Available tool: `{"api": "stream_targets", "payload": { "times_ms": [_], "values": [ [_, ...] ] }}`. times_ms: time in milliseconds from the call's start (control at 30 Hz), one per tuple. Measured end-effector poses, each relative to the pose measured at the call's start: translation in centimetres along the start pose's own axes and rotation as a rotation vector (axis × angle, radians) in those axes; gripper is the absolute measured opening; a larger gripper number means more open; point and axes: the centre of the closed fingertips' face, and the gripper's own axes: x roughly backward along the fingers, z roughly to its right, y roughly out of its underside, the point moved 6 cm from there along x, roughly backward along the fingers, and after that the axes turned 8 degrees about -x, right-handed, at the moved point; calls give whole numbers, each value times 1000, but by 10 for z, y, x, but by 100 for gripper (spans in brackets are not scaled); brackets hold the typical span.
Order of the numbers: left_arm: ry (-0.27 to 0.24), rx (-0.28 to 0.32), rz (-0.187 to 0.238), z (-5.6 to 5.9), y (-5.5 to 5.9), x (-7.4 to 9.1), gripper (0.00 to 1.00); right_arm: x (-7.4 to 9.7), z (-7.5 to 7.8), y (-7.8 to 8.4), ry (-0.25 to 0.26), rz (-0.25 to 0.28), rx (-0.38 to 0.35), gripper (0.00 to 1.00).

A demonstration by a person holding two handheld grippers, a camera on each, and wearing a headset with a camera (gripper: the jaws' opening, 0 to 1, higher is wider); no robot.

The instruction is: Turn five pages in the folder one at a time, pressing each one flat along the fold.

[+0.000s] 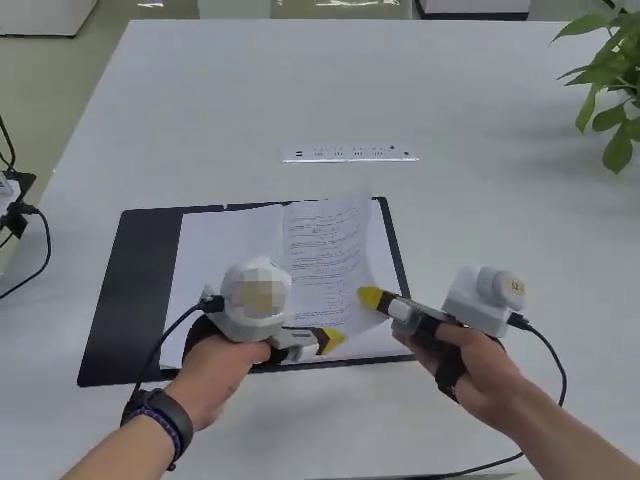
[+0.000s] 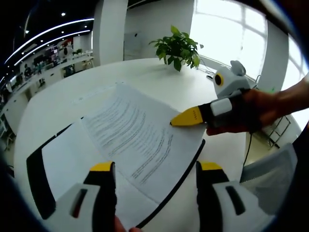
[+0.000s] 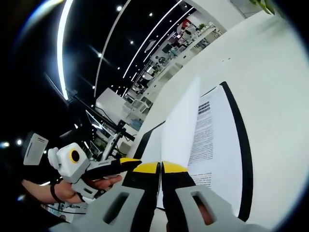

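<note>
From the head view I have the open black folder [image 1: 130, 300] lying flat on the white counter [image 1: 300, 80]. Its long axis runs left to right and its near edge faces the person. The left part is bare black cover; white sheets fill the rest.

One white printed page [image 1: 325, 250] is lifted off the right half of the stack. It curls upward with its print towards the person, and its top edge shows above the folder's far edge.

My right gripper [image 1: 370, 297], yellow-tipped, reaches in from the right. In its own view the jaws are pressed together on the near edge of that page [image 3: 178, 130], which I see almost edge-on. Another printed sheet lies flat to its right inside the black border [image 3: 244, 159].

My left gripper [image 2: 157, 166] has its jaws apart, with nothing gripped. It hovers at the folder's near edge, just left of the right gripper [image 2: 186, 117]. I cannot tell whether it touches the paper.

The left hand [image 1: 215, 370] and its gripper [image 1: 330, 341] cover the folder's near middle, so I cannot make out the fold. The print is too small to read.

A white power strip [image 1: 350, 153] lies beyond the folder. A green potted plant [image 1: 610, 90] is cut off at the far right.
</note>
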Motion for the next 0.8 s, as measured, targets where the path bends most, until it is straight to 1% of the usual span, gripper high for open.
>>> {"api": "stream_targets", "payload": {
  "times_ms": [133,267,400,600,700,800],
  "values": [
    [-11,-12,-2,-3,7,12,67,-3,-6,6,-4,-3,6,0],
    [-30,9,5,-10,14,22,67,-7,-12,10,-8,-8,12,0],
    [-45,18,12,-16,18,32,67,-14,-22,14,-18,-13,20,0],
    [-74,37,23,-26,24,47,67,-28,-35,22,-35,-38,31,0],
    [-83,44,26,-31,27,55,67,-34,-42,23,-48,-39,35,0],
    [-98,48,23,-39,32,62,67,-40,-48,26,-59,-44,40,0]
  ]
}}
